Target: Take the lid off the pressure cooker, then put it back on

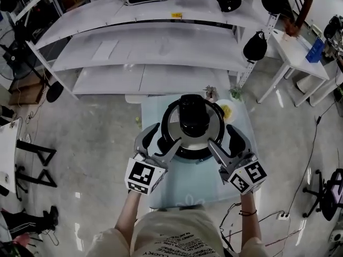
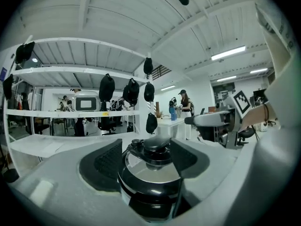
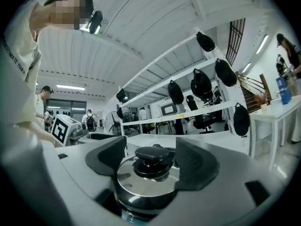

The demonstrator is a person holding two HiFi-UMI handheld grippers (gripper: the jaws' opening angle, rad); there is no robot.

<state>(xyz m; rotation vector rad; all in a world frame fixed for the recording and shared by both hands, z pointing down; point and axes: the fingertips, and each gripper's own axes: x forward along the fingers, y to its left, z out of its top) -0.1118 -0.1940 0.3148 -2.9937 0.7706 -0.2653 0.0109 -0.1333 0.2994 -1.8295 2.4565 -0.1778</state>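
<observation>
Straddling from the left, left gripper (image 1: 168,134) (image 2: 148,159): jaws wide apart about the near-left edge of the lid (image 1: 174,123), clamping nothing.
Pressure cooker (image 1: 187,153): middle of the pale blue surface (image 1: 182,186), lid seated on it, black knob (image 1: 194,119) on top.
Right gripper (image 1: 220,134) (image 3: 151,159): jaws wide as well, about the lid's near-right edge, nothing held.
Shelves (image 1: 144,58): white, far behind the surface.

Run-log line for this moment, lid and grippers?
steel lid with black knob: on black pressure cooker | left gripper: open | right gripper: open
</observation>
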